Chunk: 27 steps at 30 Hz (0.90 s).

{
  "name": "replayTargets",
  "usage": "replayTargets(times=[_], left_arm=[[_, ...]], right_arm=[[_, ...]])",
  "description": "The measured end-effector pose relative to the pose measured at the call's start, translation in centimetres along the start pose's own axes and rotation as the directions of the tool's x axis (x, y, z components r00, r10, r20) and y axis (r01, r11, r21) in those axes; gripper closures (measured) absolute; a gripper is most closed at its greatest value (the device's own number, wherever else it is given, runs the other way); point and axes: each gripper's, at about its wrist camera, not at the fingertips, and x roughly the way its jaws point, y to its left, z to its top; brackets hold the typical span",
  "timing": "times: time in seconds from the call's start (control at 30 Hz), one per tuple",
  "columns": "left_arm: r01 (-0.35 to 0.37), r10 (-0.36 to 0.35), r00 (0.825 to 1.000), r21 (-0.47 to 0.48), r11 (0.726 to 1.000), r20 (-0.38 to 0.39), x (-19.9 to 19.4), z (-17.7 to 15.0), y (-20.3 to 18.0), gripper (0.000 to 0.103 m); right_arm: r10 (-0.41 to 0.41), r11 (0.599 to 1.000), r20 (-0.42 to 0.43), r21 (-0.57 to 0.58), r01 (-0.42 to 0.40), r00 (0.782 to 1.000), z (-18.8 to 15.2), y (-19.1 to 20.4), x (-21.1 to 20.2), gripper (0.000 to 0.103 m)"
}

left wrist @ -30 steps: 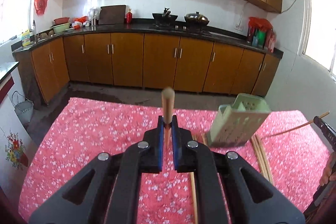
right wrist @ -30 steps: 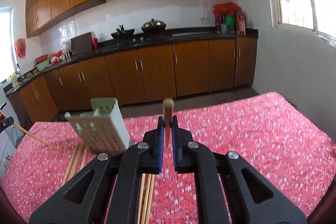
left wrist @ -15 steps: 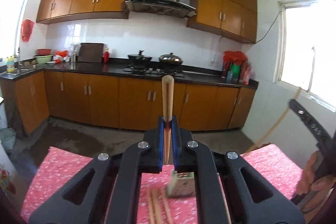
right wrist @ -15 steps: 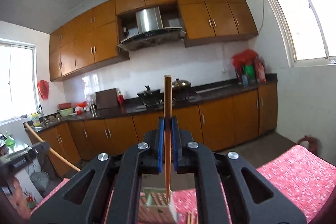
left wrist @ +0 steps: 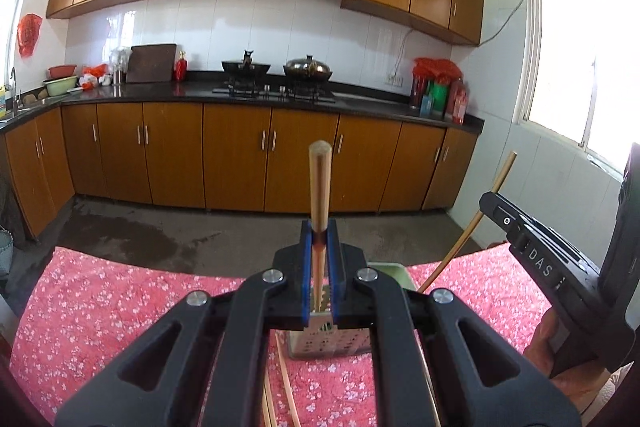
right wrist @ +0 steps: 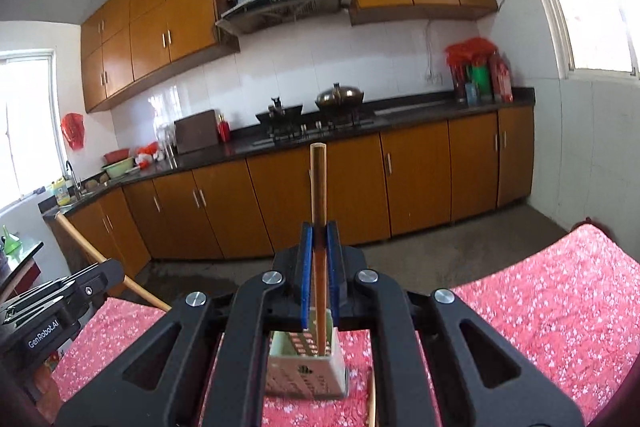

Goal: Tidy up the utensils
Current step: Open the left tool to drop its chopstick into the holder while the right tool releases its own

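Observation:
My left gripper (left wrist: pixel 319 239) is shut on a wooden chopstick (left wrist: pixel 319 187) that stands upright, its lower end inside the pale green slotted utensil holder (left wrist: pixel 332 341) below. My right gripper (right wrist: pixel 319 239) is shut on another upright chopstick (right wrist: pixel 319 187), its lower end also inside the holder (right wrist: pixel 308 367). The right gripper shows at the right of the left wrist view (left wrist: pixel 560 267) with its chopstick (left wrist: pixel 476 219) slanting down toward the holder. The left gripper shows at the left of the right wrist view (right wrist: pixel 60 303).
Several loose chopsticks (left wrist: pixel 280 399) lie on the red floral tablecloth (left wrist: pixel 100 307) beside the holder; one (right wrist: pixel 371 399) shows in the right wrist view. Kitchen cabinets and a counter with a stove stand beyond the table.
Both grippers tipped down slightly and came in over the holder, each still gripping its chopstick. The lower chopstick ends now reach into the holder, which sits closer below.

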Motion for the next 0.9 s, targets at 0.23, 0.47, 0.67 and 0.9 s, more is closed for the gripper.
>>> replayTargets(times=[0.23,0.47,0.67,0.9], left_arm=[[0.003,-0.003,1.000,-0.008,1.000,0.002,-0.2,-0.3,0.4,0.084],[0.002,0.000,0.998,-0.034,0.999,0.057,-3.0,0.0,1.6,0.077],[-0.060,0.067,0.994,-0.079,0.995,0.085,-7.2,-1.3,5.1,0.072],[-0.190,0.182,0.976,-0.060,0.980,-0.116,-5.8,-8.2,9.6,0.072]], right_arm=[[-0.001,1.000,-0.006,0.022,0.002,1.000,0.3,-0.5,-0.4,0.070],[-0.026,0.999,0.042,0.030,0.025,0.999,1.5,-1.5,-3.3,0.068],[-0.129,0.988,-0.065,0.073,0.134,0.990,-0.6,-5.4,-4.9,0.068],[-0.050,0.991,-0.496,0.080,0.103,0.867,-12.0,-8.6,-0.6,0.092]])
